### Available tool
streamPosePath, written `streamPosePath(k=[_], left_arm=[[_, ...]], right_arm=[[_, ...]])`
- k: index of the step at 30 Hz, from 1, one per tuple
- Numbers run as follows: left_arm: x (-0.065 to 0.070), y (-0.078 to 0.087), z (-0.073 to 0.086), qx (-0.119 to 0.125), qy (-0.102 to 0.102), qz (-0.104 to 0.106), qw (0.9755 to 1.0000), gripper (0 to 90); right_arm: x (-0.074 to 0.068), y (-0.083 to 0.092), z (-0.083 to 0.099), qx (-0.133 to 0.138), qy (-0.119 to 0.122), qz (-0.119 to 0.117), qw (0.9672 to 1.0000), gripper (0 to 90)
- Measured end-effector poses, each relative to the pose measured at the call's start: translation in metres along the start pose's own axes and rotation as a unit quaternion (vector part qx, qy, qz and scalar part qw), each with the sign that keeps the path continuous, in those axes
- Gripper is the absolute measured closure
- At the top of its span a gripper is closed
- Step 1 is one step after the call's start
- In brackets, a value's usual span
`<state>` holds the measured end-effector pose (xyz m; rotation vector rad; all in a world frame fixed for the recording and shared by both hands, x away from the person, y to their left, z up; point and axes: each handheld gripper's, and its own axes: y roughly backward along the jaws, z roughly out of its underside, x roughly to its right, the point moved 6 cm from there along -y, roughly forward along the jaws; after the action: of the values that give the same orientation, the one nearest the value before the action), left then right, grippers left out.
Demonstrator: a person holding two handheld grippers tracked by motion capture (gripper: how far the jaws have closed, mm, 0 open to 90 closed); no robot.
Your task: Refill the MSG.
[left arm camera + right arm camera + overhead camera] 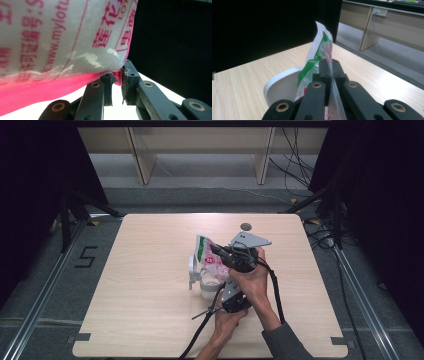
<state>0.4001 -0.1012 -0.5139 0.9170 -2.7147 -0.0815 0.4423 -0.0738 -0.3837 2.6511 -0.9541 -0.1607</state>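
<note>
A clear plastic bag (pixel 206 254) printed in pink and green hangs tilted over a white cup (pixel 204 285) at the table's middle. My right gripper (pixel 216 251) is shut on the bag's upper part, and in the right gripper view the film (pixel 322 47) rises from between its closed jaws (pixel 331 62), with the cup's rim (pixel 279 83) below and to the left. My left gripper (pixel 219 287) comes from below. In its own view the jaws (pixel 119 73) pinch the bag's pink bottom corner, and the printed bag (pixel 62 37) looms close above.
A small grey disc (pixel 245 226) lies near the far edge of the wooden table (pixel 145 320). Dark stands and cables flank the table on the floor, and wooden furniture legs stand beyond it.
</note>
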Motion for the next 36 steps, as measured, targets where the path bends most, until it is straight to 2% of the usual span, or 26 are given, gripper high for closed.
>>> streamPosePath(k=[1,4,7,9,11,12,14,16,19,22,24,28,29,31,32,36], left_arm=[[0.0000,0.0000,0.0001,0.000,-0.001,0.000,1.0000,80.0],[0.0001,0.0000,0.0002,0.000,-0.001,0.001,1.0000,80.0],[-0.0005,0.0002,0.0003,0.000,-0.001,-0.001,1.0000,80.1],[-0.0005,0.0004,0.0002,0.000,0.000,0.001,1.0000,80.1],[0.0003,-0.0014,-0.0004,0.011,0.006,0.009,0.9999,80.1],[0.0000,-0.0002,0.0006,0.000,0.001,0.005,1.0000,80.1],[0.0000,-0.0002,0.0009,-0.001,0.002,0.005,1.0000,80.1],[-0.0001,-0.0016,0.0000,0.010,0.001,0.011,0.9999,80.1],[0.0003,-0.0014,-0.0002,0.010,0.003,0.013,0.9999,80.1],[-0.0002,0.0001,0.0002,-0.001,0.004,0.005,1.0000,80.1],[-0.0003,0.0007,0.0003,-0.004,0.001,0.001,1.0000,80.2],[-0.0001,0.0001,-0.0001,0.001,0.001,0.006,1.0000,80.1],[0.0004,-0.0014,-0.0003,0.012,0.003,0.016,0.9998,80.1],[0.0004,-0.0012,-0.0003,0.009,0.003,0.014,0.9999,80.1],[0.0002,0.0006,0.0002,-0.003,0.000,0.004,1.0000,80.1],[0.0008,0.0006,0.0003,-0.003,0.002,0.004,1.0000,80.1]], right_arm=[[0.0008,0.0002,-0.0002,0.001,0.003,0.004,1.0000,90.0],[-0.0002,-0.0008,-0.0002,0.003,0.000,-0.005,1.0000,90.0],[0.0016,-0.0007,-0.0010,0.007,0.013,0.007,0.9999,90.0],[0.0013,-0.0008,-0.0008,0.005,0.010,0.004,0.9999,90.0],[0.0001,-0.0009,-0.0001,0.000,0.013,0.002,0.9999,90.0],[0.0013,-0.0020,0.0002,0.002,0.019,0.009,0.9998,90.0],[0.0010,-0.0033,0.0014,0.000,0.013,0.009,0.9999,90.0],[0.0001,-0.0025,0.0015,-0.004,0.006,0.001,1.0000,90.0],[0.0019,-0.0023,-0.0002,0.002,0.028,0.004,0.9996,90.0],[-0.0013,-0.0039,0.0020,-0.004,0.008,-0.002,1.0000,90.0],[-0.0008,-0.0033,0.0012,-0.004,0.020,-0.002,0.9998,90.0],[-0.0008,-0.0037,0.0009,-0.001,0.019,-0.001,0.9998,90.0],[-0.0005,-0.0036,0.0008,-0.001,0.019,0.000,0.9998,90.0],[-0.0001,-0.0033,0.0012,-0.002,0.013,-0.001,0.9999,90.0],[-0.0003,-0.0035,0.0014,0.000,0.006,-0.001,1.0000,90.0],[0.0001,-0.0018,0.0014,-0.004,0.003,0.001,1.0000,90.0]])
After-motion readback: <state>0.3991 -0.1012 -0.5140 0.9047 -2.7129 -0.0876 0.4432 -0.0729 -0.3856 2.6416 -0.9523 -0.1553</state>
